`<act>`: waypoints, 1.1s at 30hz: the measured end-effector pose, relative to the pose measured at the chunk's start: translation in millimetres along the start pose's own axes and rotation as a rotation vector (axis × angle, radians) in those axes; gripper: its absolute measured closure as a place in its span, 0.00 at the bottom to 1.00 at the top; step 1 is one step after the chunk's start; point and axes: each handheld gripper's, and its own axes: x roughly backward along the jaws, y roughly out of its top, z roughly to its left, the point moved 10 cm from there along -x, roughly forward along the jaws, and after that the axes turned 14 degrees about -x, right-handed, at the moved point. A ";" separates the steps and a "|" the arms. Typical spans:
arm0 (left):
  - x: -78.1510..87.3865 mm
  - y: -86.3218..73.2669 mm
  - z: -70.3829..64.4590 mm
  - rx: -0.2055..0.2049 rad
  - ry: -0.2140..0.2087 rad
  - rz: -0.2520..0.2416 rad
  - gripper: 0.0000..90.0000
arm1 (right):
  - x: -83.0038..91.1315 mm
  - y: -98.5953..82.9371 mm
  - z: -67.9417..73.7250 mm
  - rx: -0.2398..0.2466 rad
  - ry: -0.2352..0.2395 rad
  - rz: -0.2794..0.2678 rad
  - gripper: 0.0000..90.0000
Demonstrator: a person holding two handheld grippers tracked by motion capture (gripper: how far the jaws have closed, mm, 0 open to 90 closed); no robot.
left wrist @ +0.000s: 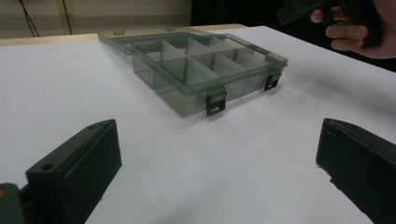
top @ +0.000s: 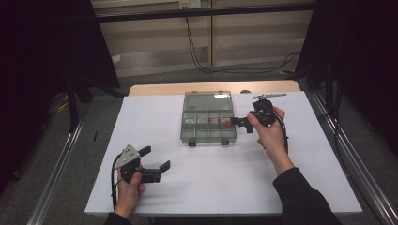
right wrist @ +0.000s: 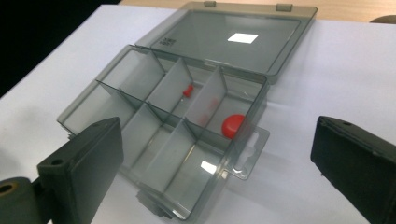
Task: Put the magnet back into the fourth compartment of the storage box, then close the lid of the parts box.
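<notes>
A white table (top: pixel 187 187) is seen from above, and a smoky clear compartment box (top: pixel 208 123) is set on it toward the far middle, its lid (top: pixel 208 101) laid open and flat behind it. The box is divided into two rows of cells by thin walls, and two dark latches (left wrist: pixel 215 103) are fitted on its near edge.

The right forearm is stretched forward from the lower right, the sleeve dark, and the right gripper (top: pixel 240 122) is held level at the box's right side, just beside its wall and pointed leftward across it. Its jaws are spread wide apart, with nothing between them.

The left gripper (top: pixel 155 158) is held low near the table's front left, well apart from the box, aimed to the right; its jaws are likewise parted and empty.

A round red piece (right wrist: pixel 232 126) is lodged in a cell at the right end, and a smaller red pin (right wrist: pixel 188 91) is seen in a neighbouring cell.
</notes>
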 end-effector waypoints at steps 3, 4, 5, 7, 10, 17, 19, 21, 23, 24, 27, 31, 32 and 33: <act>-5.3 10.1 2.9 0.014 0.003 -0.013 0.00 | 0.2 1.4 -0.3 -0.008 0.013 -0.006 0.03; -7.0 13.1 4.1 0.012 0.008 -0.012 0.00 | -0.2 0.6 -0.7 -0.014 0.010 -0.001 0.03; -8.7 16.8 4.2 0.011 0.005 -0.016 0.00 | -1.0 0.0 -0.5 -0.016 0.011 0.002 0.03; -13.4 22.9 5.1 0.002 0.011 -0.017 0.00 | -2.6 -1.8 0.3 -0.011 0.004 0.008 0.03; -21.6 30.0 7.6 -0.001 0.017 -0.015 0.00 | -5.4 -4.1 2.7 0.005 0.008 0.016 0.03; -41.4 42.5 18.1 0.016 0.021 -0.007 0.00 | -7.2 -0.9 1.0 -0.003 0.008 0.009 0.03; -46.6 43.7 21.8 0.016 0.014 0.005 0.00 | -7.6 0.5 -0.5 -0.006 0.007 0.010 0.03; -51.2 46.2 25.7 0.024 0.008 0.001 0.00 | -7.7 2.7 -3.9 -0.008 -0.001 0.008 0.03; -54.6 49.0 29.0 0.031 0.008 0.001 0.00 | -7.1 4.8 -6.3 -0.019 -0.001 0.007 0.03; -56.8 50.5 30.9 0.034 0.011 -0.005 0.00 | -7.0 6.2 -7.7 -0.022 0.002 0.005 0.03; -63.4 51.1 36.3 0.040 0.013 0.003 0.00 | -6.8 9.1 -11.3 -0.030 0.001 0.002 0.04; -73.2 48.6 42.2 0.051 0.005 0.019 0.00 | -8.3 11.3 -14.8 -0.031 -0.007 0.007 0.04; -75.3 47.9 43.9 0.051 0.008 0.028 0.00 | -8.6 11.7 -15.0 -0.034 -0.005 0.009 0.05; -77.5 48.2 44.1 0.049 -0.010 0.023 0.00 | -9.1 12.3 -15.5 -0.034 -0.005 0.009 0.05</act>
